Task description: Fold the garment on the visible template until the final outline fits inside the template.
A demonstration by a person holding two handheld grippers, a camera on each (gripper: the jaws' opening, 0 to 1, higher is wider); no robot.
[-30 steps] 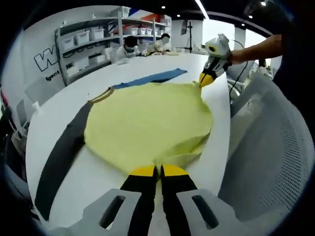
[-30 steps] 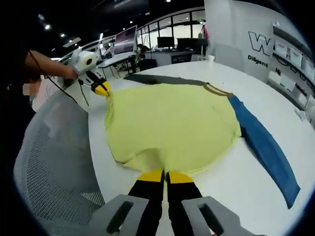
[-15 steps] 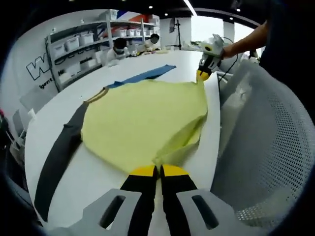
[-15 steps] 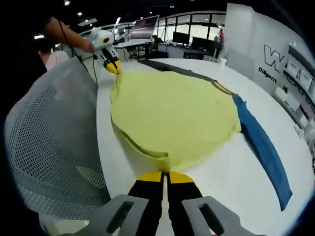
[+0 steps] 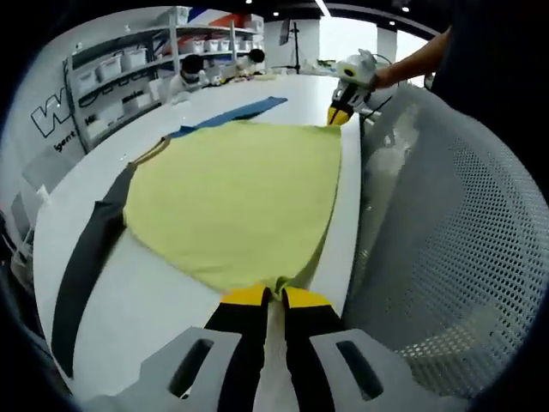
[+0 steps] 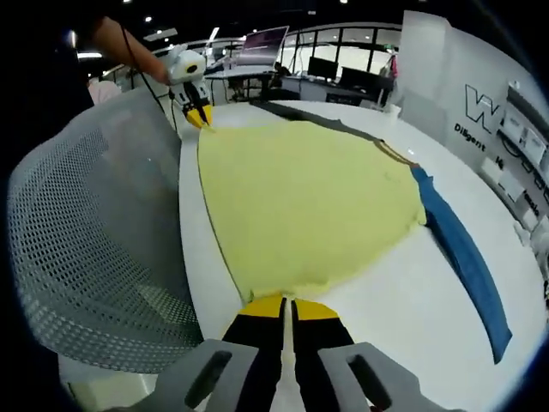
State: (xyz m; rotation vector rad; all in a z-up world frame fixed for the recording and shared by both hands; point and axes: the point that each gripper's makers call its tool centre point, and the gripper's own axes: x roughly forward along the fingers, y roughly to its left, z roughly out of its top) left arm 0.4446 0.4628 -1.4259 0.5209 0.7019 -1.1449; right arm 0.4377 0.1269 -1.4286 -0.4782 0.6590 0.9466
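A yellow garment [image 5: 232, 193] lies spread flat on a white table [image 5: 154, 300], with a dark grey sleeve [image 5: 86, 257] out to one side and a blue sleeve [image 5: 232, 116] to the other. My left gripper [image 5: 274, 297] is shut on one corner of its hem at the table's edge. The right gripper [image 5: 337, 113] pinches the other hem corner far off. In the right gripper view the yellow garment [image 6: 309, 193] stretches ahead of my right gripper [image 6: 286, 302], which is shut on the hem. There the left gripper [image 6: 202, 118] holds the far corner, and the blue sleeve [image 6: 463, 257] trails to the right.
A grey mesh chair back [image 5: 446, 240] stands close against the table's edge beside the hem, also the mesh chair [image 6: 94, 232]. Shelves with bins [image 5: 129, 64] and seated people [image 5: 193, 69] are beyond the table. Desks with monitors [image 6: 334, 73] fill the far room.
The hem edge between the two grippers, slack and folded over before, is now pulled straight and flat along the table's edge. Both grippers stay shut on their corners.
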